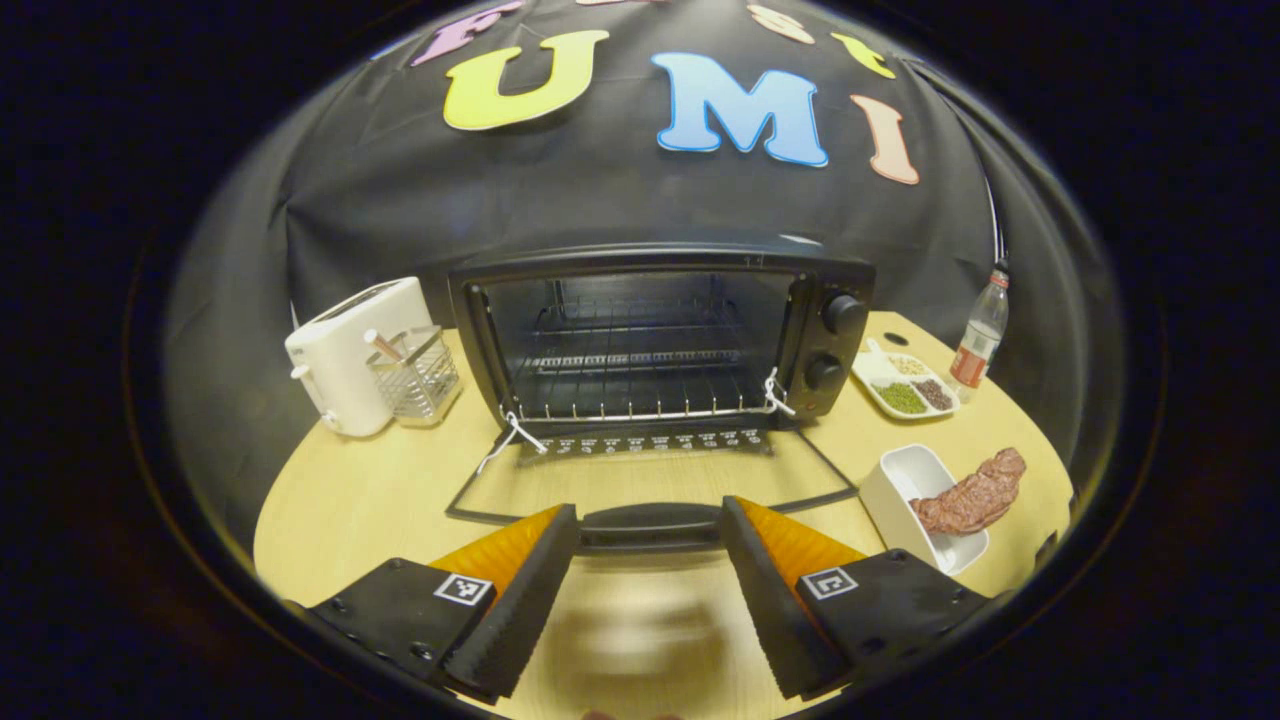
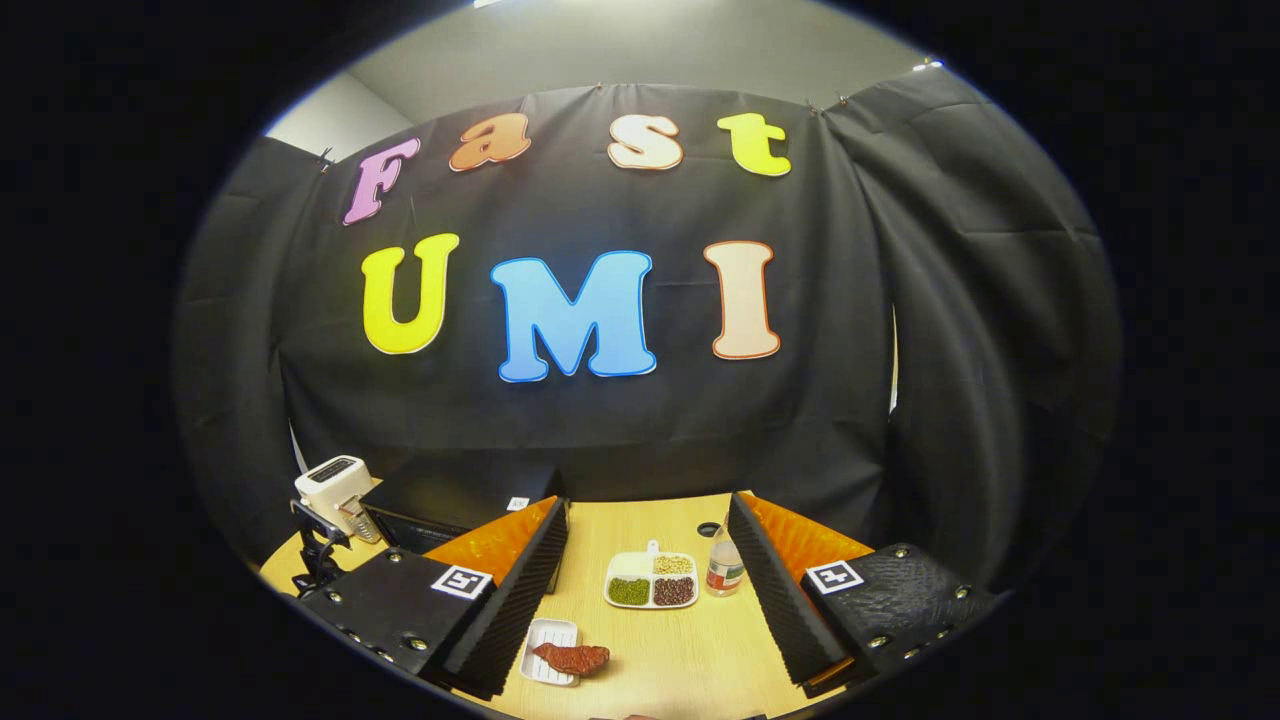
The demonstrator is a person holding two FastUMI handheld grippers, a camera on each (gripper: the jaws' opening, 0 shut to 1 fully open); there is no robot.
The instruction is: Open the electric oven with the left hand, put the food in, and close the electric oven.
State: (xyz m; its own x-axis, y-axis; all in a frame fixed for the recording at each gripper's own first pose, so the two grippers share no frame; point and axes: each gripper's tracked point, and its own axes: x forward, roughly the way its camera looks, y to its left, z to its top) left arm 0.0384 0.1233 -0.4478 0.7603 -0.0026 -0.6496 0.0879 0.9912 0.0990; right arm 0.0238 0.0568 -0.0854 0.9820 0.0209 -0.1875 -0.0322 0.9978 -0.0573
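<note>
Counted ahead of the jaws: one electric oven (image 1: 660, 340), one toaster (image 1: 350, 350), one wire basket (image 1: 418, 378), one bottle (image 1: 980, 335), one sectioned plate (image 1: 905, 385), one white dish (image 1: 920, 505), one meat piece (image 1: 970, 495).

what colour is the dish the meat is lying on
White: the dish under the meat shows best in the left gripper view.
</note>
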